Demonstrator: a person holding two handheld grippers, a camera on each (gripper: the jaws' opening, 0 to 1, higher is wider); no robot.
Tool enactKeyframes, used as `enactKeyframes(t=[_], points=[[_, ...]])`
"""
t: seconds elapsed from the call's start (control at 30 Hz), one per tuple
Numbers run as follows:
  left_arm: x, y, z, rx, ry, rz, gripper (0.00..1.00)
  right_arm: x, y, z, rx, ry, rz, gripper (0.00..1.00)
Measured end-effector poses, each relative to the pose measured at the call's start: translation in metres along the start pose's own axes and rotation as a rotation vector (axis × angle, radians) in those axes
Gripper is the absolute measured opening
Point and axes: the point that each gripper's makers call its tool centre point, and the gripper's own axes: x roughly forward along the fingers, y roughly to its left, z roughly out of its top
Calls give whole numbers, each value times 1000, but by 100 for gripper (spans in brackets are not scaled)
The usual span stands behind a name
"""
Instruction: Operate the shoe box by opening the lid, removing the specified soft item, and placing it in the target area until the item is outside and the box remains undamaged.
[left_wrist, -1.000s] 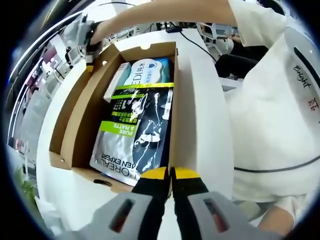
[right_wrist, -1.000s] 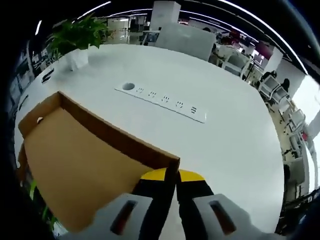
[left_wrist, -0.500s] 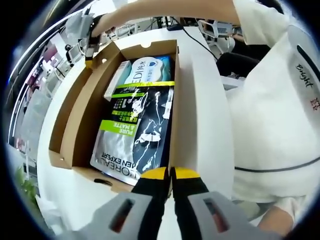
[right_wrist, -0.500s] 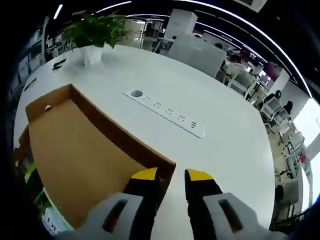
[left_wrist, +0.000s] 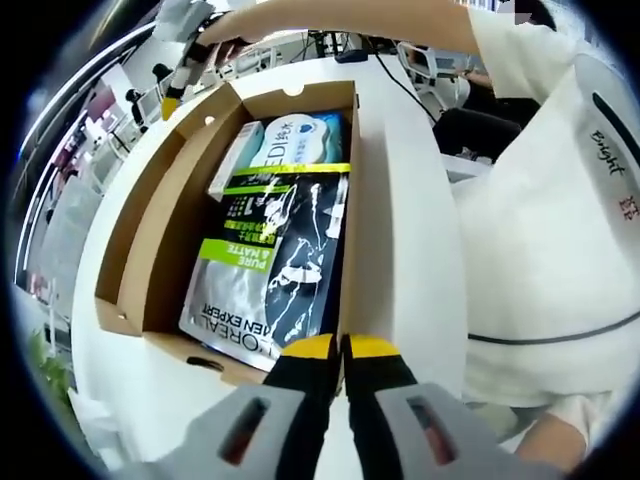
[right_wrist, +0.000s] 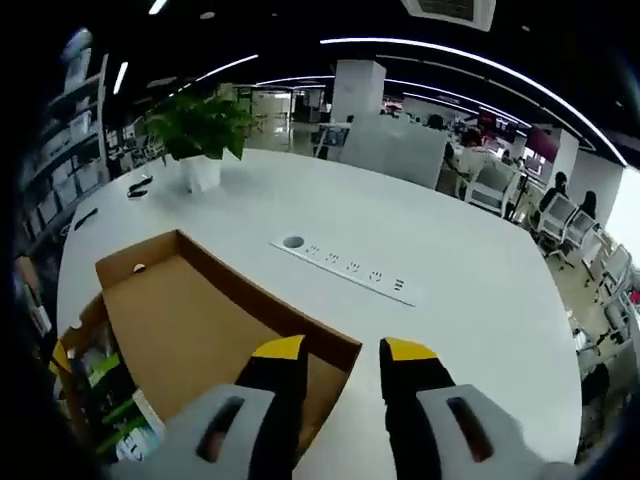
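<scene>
Shoe box (left_wrist: 150, 230) open on white worktop (right_wrist: 450, 270), pouches (left_wrist: 275, 260) inside; left claw (left_wrist: 342, 350) pressed together at box's near edge; right claw (right_wrist: 343, 352) spread above lid (right_wrist: 200, 330).

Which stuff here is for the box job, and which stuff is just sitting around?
For the job:
cardboard shoe box
open lid
L'Oreal pouch and blue-white pack inside the box
left gripper, shut
right gripper, open

Just sitting around:
potted plant
power strip
white table

Packets (left_wrist: 270, 250) lie inside an open box (left_wrist: 150, 250) at frame centre, a person's torso (left_wrist: 540, 230) at right.
</scene>
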Motion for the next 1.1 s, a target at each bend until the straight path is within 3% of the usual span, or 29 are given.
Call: enactKeyframes(t=[0.07,0.13,0.3,0.43,0.53,0.57,0.7,0.83,1.1], points=[[0,0,0,0,-2,2,3,-6,0,5,29,-35,6,33],[0,0,0,1,-4,6,3,-17,9,17,34,-124,45,33],[0,0,0,-2,-3,6,3,-32,23,27,40,-162,111,40],[1,0,0,0,-1,5,3,-44,28,37,-5,-200,94,46],[4,0,-1,2,5,2,3,-57,43,49,88,-245,167,44],[4,0,-1,3,7,0,3,-69,64,47,120,-267,239,47],[4,0,-1,3,8,4,3,-69,69,54,84,-262,256,43],[4,0,-1,11,9,12,3,-81,99,47,116,-238,377,42],[4,0,-1,7,11,23,4,-86,101,47,19,-245,323,42]])
